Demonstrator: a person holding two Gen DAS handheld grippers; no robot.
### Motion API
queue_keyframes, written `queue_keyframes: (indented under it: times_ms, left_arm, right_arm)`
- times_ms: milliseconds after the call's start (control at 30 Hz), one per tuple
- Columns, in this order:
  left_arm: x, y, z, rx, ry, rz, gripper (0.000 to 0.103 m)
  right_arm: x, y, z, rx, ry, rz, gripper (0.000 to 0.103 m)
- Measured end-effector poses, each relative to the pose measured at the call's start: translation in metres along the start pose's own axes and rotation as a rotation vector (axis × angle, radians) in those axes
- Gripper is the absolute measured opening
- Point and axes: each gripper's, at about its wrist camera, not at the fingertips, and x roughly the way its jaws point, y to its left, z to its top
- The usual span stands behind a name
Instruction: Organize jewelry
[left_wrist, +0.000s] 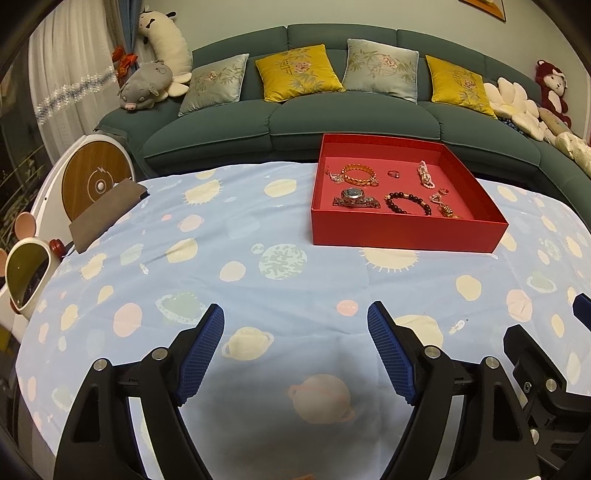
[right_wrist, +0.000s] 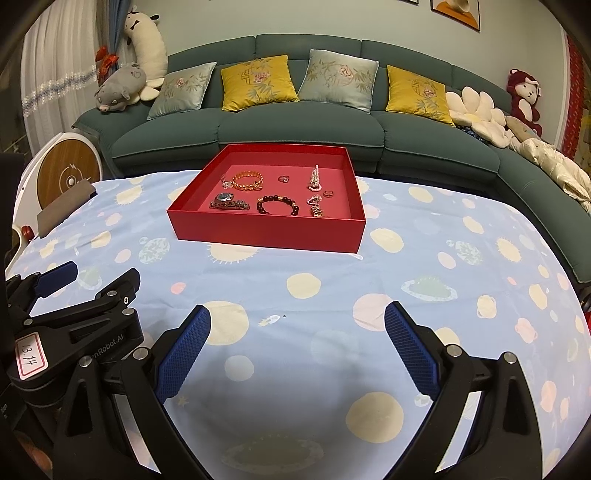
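While both grippers hover released, jewelry fills the red tray.
Left gripper and right gripper gape empty; tray at 12 o'clock.

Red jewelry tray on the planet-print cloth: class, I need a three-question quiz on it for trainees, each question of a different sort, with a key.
1. True or false: the dark beaded bracelet lies inside the shallow red cardboard tray.
2. Multiple choice: the open left gripper and open right gripper are (A) inside the tray, (B) over the pale blue planet-print tablecloth short of the tray, (C) touching the sofa.
3. Fill in: the amber chain bracelet lies toward the tray's ____ side, the one nearer the green sofa.

Key: 1 true; 2 B; 3 far.
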Motion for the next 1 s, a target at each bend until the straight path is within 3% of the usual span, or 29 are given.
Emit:
queue_keyframes:
  times_ms: [633, 1000]
  left_arm:
    - [0.0031, 0.0032, -0.0027, -0.037, 0.021, 0.015, 0.078]
    - [-0.0013, 0.0018, -0.0024, -0.028, -0.007, 0.034, 0.078]
  right_arm:
    - [-0.0002, 0.0007, 0.0003, -0.002, -0.002, 0.001, 0.093]
    - [0.0001, 0.0025, -0.0008, 0.002, -0.003, -0.004, 0.093]
